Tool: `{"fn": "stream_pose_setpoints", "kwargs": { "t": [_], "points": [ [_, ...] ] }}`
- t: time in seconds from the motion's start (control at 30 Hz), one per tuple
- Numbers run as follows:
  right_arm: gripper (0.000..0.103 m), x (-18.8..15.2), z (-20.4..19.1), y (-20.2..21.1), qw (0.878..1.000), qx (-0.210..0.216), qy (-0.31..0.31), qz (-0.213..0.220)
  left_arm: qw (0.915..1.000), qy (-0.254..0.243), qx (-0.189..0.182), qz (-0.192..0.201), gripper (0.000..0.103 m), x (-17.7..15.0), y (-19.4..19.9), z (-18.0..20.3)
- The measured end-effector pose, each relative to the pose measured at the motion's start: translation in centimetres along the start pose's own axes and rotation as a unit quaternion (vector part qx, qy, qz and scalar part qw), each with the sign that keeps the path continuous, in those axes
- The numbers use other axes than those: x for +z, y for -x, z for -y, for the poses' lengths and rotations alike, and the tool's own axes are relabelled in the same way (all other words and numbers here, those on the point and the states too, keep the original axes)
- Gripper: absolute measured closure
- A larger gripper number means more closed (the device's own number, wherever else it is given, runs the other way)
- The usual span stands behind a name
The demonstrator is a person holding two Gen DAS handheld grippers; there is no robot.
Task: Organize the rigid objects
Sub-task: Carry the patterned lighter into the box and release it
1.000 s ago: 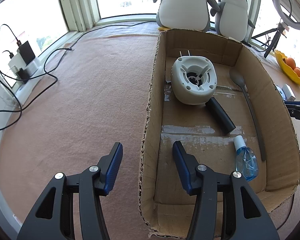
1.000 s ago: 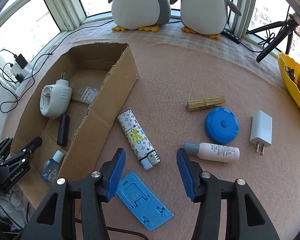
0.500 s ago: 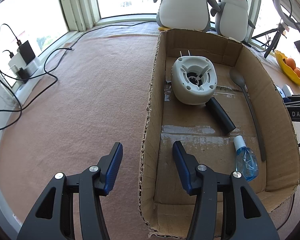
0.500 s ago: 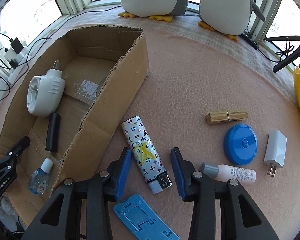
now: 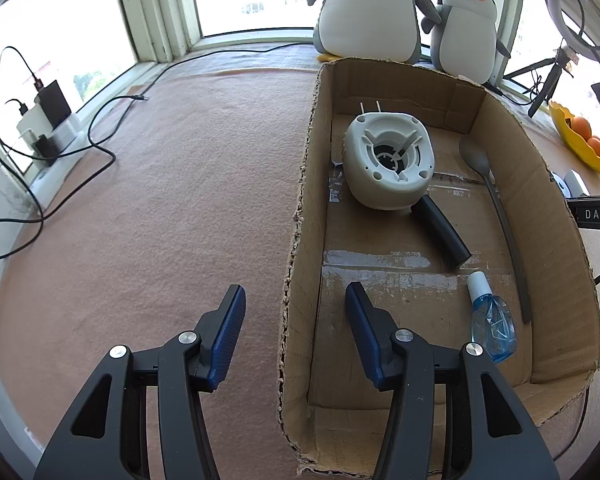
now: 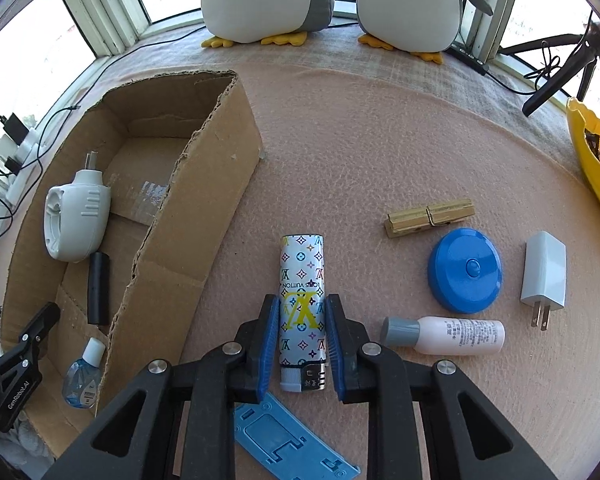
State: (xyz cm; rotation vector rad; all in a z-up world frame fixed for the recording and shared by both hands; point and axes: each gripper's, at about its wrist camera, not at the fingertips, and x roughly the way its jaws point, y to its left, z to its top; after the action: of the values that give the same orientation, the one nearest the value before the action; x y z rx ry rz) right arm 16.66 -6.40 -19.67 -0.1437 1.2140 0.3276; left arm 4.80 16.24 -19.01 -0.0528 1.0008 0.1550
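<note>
Presently the right gripper [image 6: 302, 340] is closing its jaws around the patterned lighter [image 6: 302, 308] lying on the felt mat beside the cardboard box [image 6: 204, 184]; grip should stay centred, while the left gripper [image 5: 292, 334] straddles the box wall, apart and empty.

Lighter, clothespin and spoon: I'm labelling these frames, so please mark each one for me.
Lighter [image 6: 301, 280]: right wrist view, on its patterned body.
Clothespin [image 6: 430, 216]: right wrist view, at the spring in the middle.
Spoon [image 5: 474, 157]: left wrist view, on its bowl, inside the box.
</note>
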Motion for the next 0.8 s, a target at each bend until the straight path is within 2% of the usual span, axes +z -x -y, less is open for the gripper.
{"fn": "stream_pose_setpoints", "kwargs": {
  "t": [0.43, 0.8],
  "points": [
    [0.082, -0.5, 1.4, 2.7, 0.997, 0.024, -0.061, 0.031, 1.0000, 0.000, 0.000, 0.000, 0.051, 0.0, 0.0, 0.0],
    [0.082, 1.2, -1.6, 7.1, 0.994, 0.062, -0.049, 0.074, 1.0000, -0.001, 0.000, 0.000, 0.051, 0.0, 0.0, 0.0]
  ]
}}
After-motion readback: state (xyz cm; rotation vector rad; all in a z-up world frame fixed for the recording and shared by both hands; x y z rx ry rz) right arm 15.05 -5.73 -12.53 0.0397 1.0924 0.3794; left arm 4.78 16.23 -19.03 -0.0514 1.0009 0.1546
